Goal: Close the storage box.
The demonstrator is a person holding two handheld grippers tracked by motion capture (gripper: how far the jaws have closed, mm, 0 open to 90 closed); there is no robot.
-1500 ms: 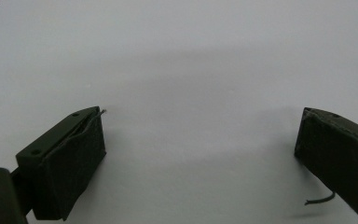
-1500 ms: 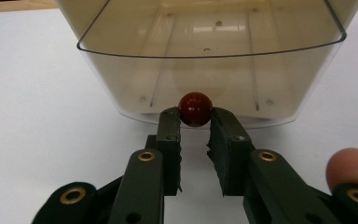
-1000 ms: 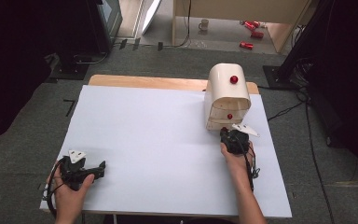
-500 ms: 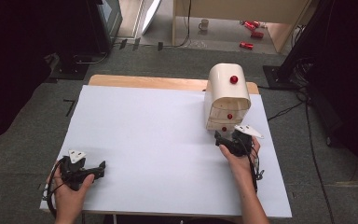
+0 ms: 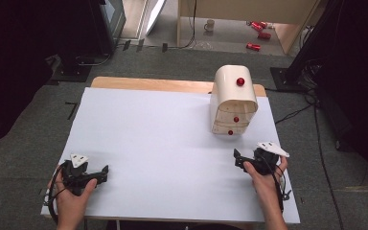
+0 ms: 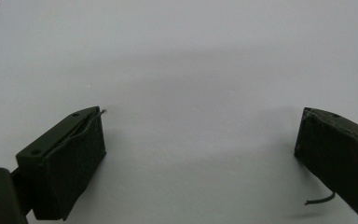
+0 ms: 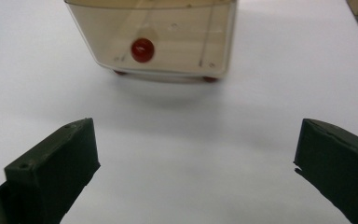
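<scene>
The high view looks forward and down from above the person's side, taking in the whole white table [image 5: 163, 143] and the floor beyond. The left gripper view sits close over bare table, facing along its 2 jaws. The right gripper view, also low, faces the small drawer cabinet [image 7: 154, 37], shared with the high view [image 5: 234, 103].

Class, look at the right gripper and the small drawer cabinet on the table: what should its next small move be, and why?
Probably drawing the right gripper further back toward the table's near edge. Its jaws have just been opening and stand wide with nothing between them, clear of the cabinet. The bottom drawer with its red knob looks pushed in, so nothing there seems to need a grip.
</scene>
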